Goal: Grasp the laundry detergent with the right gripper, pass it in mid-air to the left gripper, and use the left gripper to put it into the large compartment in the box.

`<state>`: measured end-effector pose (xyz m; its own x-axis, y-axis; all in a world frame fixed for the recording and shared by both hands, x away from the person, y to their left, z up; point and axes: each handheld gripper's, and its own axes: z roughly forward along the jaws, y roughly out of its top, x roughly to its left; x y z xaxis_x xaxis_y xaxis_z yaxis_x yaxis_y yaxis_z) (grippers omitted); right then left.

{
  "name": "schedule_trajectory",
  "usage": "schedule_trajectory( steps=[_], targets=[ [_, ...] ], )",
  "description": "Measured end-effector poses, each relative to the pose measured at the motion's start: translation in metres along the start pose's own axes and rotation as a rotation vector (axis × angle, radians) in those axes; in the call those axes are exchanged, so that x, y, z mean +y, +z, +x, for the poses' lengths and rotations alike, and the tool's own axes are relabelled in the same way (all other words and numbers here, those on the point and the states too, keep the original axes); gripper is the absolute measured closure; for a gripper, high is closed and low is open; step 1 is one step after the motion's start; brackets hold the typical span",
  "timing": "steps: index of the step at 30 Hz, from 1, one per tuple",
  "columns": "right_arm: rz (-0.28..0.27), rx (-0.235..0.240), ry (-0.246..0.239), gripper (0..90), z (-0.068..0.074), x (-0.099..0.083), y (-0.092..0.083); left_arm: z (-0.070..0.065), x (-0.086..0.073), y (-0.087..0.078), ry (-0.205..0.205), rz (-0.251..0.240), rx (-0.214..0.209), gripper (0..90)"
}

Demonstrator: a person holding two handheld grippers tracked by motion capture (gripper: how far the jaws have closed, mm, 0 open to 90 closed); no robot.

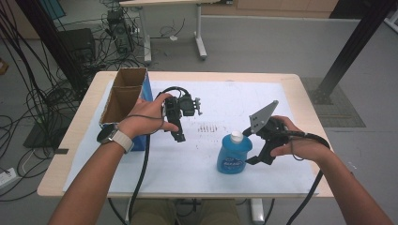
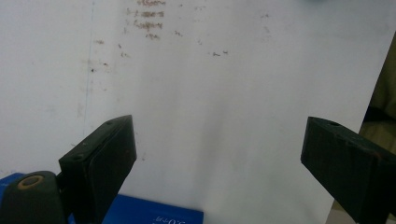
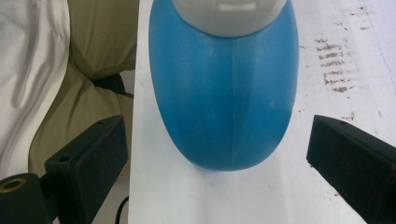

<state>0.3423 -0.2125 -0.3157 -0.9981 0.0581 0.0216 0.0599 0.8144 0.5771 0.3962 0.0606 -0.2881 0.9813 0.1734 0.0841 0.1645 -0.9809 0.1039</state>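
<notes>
High view: blue bottle (image 1: 234, 154), label unreadable.

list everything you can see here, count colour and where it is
bottle: 1, blue with a white cap, upright on the sheet just left of the right gripper
cardboard box: 1, brown inside with blue sides, open top, at the table's left edge
white sheet: 1, white with brownish marks near the middle, covering most of the table
table: 1, light wood top
cables: many, black, on the floor to the left
left gripper: 1, black, open over bare sheet beside the box
right gripper: 1, black, open, facing the bottle without touching it
wristwatch: 1, dark with a pale strap, on the left wrist
</notes>
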Motion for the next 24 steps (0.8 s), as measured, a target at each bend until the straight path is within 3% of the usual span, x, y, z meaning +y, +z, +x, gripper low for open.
schedule_trajectory(
  steps=[24],
  targets=[
    [-0.004, 0.001, 0.0, 5.2, -0.0004, -0.0008, 0.0086, -0.0001, -0.001, 0.0001, 0.001, -0.005, 0.0, 10.8]
  ],
)
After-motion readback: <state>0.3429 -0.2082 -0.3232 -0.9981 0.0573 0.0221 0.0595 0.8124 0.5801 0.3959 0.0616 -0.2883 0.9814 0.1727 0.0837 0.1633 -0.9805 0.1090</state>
